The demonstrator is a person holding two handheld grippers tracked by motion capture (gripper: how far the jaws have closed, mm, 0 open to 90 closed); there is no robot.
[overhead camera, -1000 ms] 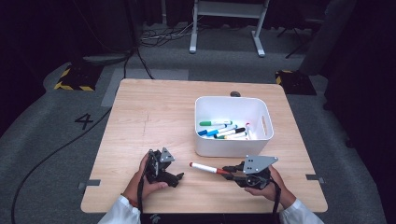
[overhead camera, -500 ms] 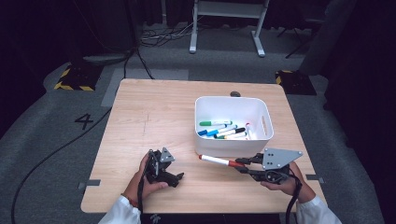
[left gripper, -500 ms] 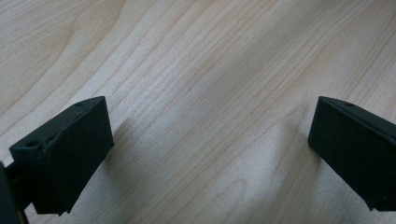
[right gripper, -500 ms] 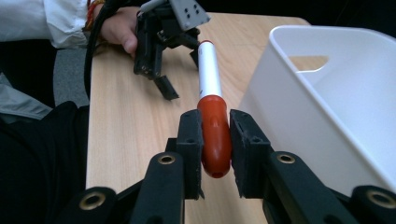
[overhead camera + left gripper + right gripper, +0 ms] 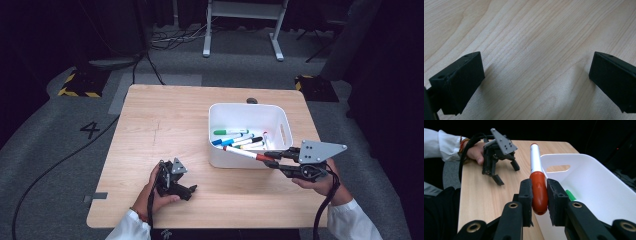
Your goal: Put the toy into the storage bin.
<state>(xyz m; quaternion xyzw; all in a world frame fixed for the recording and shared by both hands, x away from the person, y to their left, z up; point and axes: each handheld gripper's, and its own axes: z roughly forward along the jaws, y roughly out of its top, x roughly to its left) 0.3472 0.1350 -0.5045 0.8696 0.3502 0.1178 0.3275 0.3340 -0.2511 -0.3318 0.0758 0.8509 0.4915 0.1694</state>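
In the right gripper view, the right gripper fills the lower centre of the frame, its two black jaws pressed against the red cap of a white-barrelled marker pen with a red cap. The pen runs from the jaws up towards the top centre of the frame, its white barrel lying along the near rim of the white rectangular plastic bin, which takes up the right half. A green marker shows just inside the bin, right of the jaws.

In the high view the right gripper sits at the lower right, held by the person's right hand, with the red-capped pen slanting up and left from it over the front wall of the bin. Several green, blue and black markers lie on the bin floor.

The left gripper rests at the lower left of the high view on the light wooden table, held in the left hand, well apart from the bin. In the left gripper view its jaws stand wide apart at the lower corners, with bare wood grain between them and nothing in their grasp.
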